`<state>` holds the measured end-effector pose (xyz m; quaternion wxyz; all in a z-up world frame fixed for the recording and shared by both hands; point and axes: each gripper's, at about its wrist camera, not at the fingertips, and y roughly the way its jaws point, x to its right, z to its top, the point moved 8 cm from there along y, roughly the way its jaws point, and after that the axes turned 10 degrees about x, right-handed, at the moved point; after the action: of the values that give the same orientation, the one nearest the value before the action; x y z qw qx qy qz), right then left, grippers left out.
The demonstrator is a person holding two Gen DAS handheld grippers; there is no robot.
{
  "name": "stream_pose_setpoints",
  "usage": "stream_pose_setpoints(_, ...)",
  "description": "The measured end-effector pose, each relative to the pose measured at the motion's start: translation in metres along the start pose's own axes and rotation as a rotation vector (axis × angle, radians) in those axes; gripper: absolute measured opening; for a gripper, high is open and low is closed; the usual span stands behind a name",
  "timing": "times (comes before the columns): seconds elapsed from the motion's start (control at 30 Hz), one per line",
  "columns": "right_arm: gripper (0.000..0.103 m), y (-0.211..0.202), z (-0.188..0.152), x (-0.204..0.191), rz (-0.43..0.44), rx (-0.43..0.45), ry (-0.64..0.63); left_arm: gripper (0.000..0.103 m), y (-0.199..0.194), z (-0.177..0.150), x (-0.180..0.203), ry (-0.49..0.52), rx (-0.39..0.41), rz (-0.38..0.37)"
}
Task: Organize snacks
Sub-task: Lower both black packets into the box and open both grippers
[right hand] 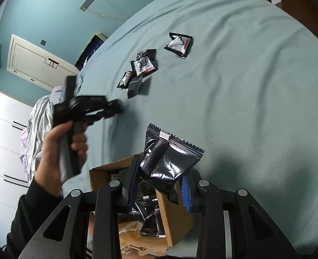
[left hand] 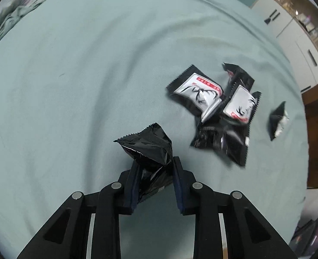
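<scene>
While both grippers are loaded | left gripper (left hand: 155, 168) clenched on crumpled black snack packet (left hand: 148, 144) above teal sheet (left hand: 72, 75) | loose packets (left hand: 212, 108) lie right, one apparently blurred | right gripper (right hand: 159, 183) grasps black packet (right hand: 169, 161) over cardboard box (right hand: 167, 215).

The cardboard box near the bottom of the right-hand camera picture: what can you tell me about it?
The cardboard box is plain brown, open at the top, its flaps up. It sits on the blue-green bedsheet, right under the right gripper. Shiny black snack packets lie piled inside. Torn brown paper or card shows at its base.
</scene>
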<state>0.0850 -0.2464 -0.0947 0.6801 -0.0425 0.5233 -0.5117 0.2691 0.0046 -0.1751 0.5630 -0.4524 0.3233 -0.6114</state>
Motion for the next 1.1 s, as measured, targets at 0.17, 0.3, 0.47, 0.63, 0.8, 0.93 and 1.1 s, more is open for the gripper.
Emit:
stream_pose_setpoints(0.17,0.031,-0.006,-0.004,-0.011,-0.003,0.016,-0.030,0.026,-0.065,-0.015,-0.014,0.060,0.105,0.024)
stream_pose_setpoints(0.3,0.031,-0.006,-0.007,-0.012,-0.022,0.006,-0.046,0.026,-0.122,-0.040,-0.011,0.127,0.169,-0.004)
stream_pose_setpoints(0.47,0.031,-0.006,-0.009,-0.015,-0.053,0.010,-0.079,0.026,-0.169,-0.083,0.008,0.225,0.203,-0.090)
stream_pose_setpoints(0.63,0.031,-0.007,-0.007,-0.018,-0.048,0.033,-0.097,0.027,-0.179,-0.146,0.035,0.375,0.182,-0.165)
stream_pose_setpoints(0.8,0.031,-0.009,-0.008,-0.020,-0.045,0.048,-0.115,0.060,-0.159,-0.190,0.048,0.486,0.088,-0.247)
stream_pose_setpoints(0.93,0.032,-0.010,-0.010,-0.025,-0.027,0.052,-0.145,0.087,-0.171,-0.174,0.040,0.471,0.198,-0.197)
stream_pose_setpoints(1.1,0.032,-0.013,-0.015,-0.042,0.025,0.064,-0.213,0.088,-0.180,-0.146,0.007,0.414,0.339,0.008)
